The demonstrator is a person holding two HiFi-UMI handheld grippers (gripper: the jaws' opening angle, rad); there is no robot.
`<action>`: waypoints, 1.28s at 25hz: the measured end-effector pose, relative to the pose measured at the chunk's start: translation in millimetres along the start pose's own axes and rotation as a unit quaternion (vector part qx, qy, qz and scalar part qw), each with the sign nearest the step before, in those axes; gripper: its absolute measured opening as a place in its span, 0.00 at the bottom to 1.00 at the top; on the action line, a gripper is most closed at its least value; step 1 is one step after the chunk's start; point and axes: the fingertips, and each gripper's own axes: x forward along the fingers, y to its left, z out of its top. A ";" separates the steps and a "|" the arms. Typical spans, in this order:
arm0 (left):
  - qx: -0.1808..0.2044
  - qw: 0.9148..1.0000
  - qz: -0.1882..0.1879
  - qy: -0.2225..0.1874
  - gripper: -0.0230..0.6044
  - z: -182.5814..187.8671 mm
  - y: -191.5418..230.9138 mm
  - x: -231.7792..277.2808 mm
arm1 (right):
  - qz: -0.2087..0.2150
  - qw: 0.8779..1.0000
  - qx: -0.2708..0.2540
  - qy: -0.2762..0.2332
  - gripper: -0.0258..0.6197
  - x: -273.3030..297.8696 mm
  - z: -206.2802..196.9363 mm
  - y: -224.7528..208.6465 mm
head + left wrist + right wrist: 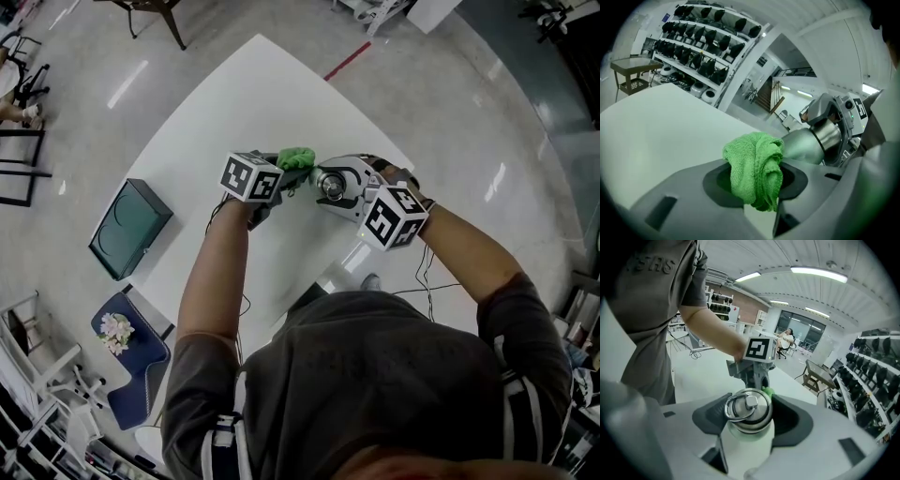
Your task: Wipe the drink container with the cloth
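Both grippers meet above the white table (234,103). My left gripper (754,180) is shut on a bunched green cloth (755,165). The cloth (297,159) touches the drink container (804,144), which is held out sideways from the right. It is a white bottle (749,439) with a steel lid and ring (743,408). My right gripper (749,427) is shut on its body, with the lid toward the left gripper (758,352). In the head view the bottle (334,184) sits between the left gripper (272,178) and the right gripper (354,195).
A dark green box (129,228) rests at the table's left edge. A blue chair with a floral item (127,342) stands below it. Racks of dark gear (708,44) and a small brown table (630,70) stand beyond the table.
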 end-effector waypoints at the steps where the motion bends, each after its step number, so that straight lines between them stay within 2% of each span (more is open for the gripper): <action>1: -0.001 1.000 -0.006 -0.006 0.25 3.9 1.6 -3.5 | 0.007 1.000 -0.001 -0.001 0.43 0.7 -1.0 2.9; 3: -0.008 0.999 -0.042 -0.030 0.25 21.5 -2.9 -13.0 | 0.024 1.000 -0.007 -0.004 0.43 3.5 -1.5 11.7; 6: -0.030 0.989 -0.136 -0.042 0.25 43.4 -20.1 -17.9 | 0.050 0.998 -0.024 -0.004 0.43 15.9 -2.6 29.1; 11: -0.082 0.964 -0.253 0.028 0.25 30.8 -36.6 9.6 | 0.085 0.996 -0.039 -0.003 0.43 39.3 -7.3 49.1; 14: -0.087 0.954 -0.277 0.074 0.25 13.9 -43.8 30.4 | 0.091 0.995 -0.047 0.006 0.43 46.8 -15.8 53.4; 16: -0.086 0.952 -0.278 0.092 0.25 5.6 -43.5 41.3 | 0.091 0.995 -0.041 0.005 0.43 48.0 -18.6 51.1; 19: -0.080 0.952 -0.279 0.098 0.25 1.4 -41.5 48.9 | 0.092 0.995 -0.035 0.002 0.43 47.4 -19.2 47.3; 22: -0.059 0.957 -0.263 0.107 0.25 -3.0 -38.7 54.2 | 0.091 0.995 -0.033 -0.001 0.43 45.7 -18.8 47.1; 25: -0.022 0.970 -0.203 0.132 0.24 -14.8 -23.6 64.6 | 0.088 0.996 -0.027 -0.001 0.43 45.8 -20.2 47.0; 28: 0.028 0.981 -0.129 0.139 0.23 -17.9 -7.1 65.2 | 0.075 0.997 0.017 0.004 0.43 44.5 -24.3 40.3; 30: 0.036 0.990 -0.074 0.113 0.23 -14.3 9.8 50.5 | 0.060 0.997 0.057 0.006 0.44 44.2 -26.8 33.6; 32: 0.013 0.998 -0.036 0.053 0.24 -5.1 20.2 23.1 | 0.050 0.996 0.073 0.006 0.44 44.0 -27.1 30.8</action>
